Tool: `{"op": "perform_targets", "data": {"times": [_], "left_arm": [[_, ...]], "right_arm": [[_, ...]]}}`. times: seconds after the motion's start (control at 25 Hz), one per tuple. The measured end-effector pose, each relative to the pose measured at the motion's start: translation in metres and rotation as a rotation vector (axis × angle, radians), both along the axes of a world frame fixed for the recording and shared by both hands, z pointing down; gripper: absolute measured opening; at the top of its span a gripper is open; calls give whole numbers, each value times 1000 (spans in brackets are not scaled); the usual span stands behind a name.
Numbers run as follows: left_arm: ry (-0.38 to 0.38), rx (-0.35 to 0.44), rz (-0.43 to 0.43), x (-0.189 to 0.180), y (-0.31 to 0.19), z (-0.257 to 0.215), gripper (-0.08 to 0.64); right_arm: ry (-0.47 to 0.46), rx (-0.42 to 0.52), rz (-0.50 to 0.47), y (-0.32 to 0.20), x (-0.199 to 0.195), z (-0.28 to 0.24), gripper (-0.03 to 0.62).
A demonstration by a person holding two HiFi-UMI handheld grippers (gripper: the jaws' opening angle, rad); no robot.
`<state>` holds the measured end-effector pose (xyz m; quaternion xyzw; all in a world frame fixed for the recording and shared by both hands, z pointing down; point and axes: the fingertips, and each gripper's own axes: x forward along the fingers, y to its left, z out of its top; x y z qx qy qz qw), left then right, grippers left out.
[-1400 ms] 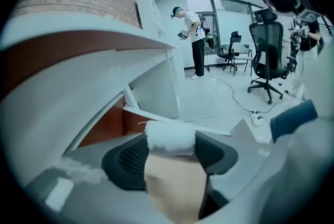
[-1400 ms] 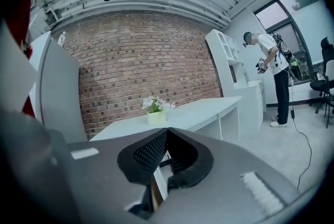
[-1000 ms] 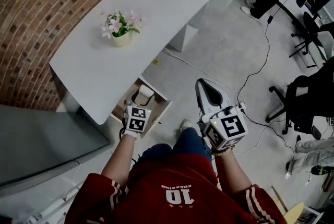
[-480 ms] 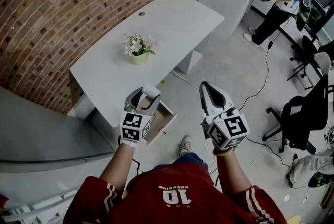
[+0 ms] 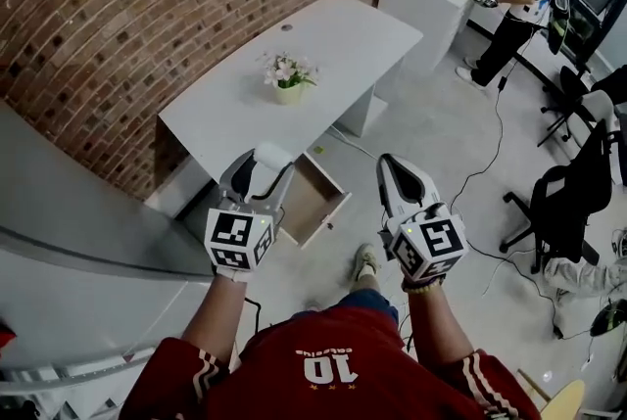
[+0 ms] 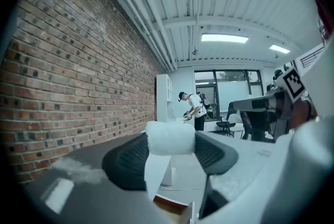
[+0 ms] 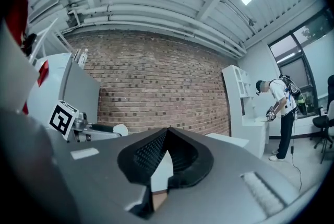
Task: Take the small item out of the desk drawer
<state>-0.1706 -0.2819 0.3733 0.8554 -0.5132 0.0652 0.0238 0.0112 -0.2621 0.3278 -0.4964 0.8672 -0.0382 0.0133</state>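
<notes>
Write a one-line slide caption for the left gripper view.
Left gripper clamps a small white roll between its pads, brick wall at left, open drawer below.

My left gripper (image 5: 263, 163) covers the drawer (image 5: 315, 201) at its left end, so I can't see all inside. The white item (image 6: 170, 138) in its jaws is too fuzzy to name.

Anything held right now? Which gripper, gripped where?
Left gripper holds the small white item, pads pressing on its two opposite ends at the jaw tips. Right gripper is shut with nothing in it.
</notes>
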Motion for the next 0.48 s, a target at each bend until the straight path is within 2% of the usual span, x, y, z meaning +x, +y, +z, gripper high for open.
{"op": "perform_targets", "data": {"times": [0.28, 0.48], "left_arm": [[9, 45, -25, -40, 65, -39, 281], [25, 88, -79, -67, 98, -57, 281]], "right_arm": [[-5, 17, 14, 54, -28, -15, -2], [-10, 20, 13, 81, -44, -15, -2]]}}
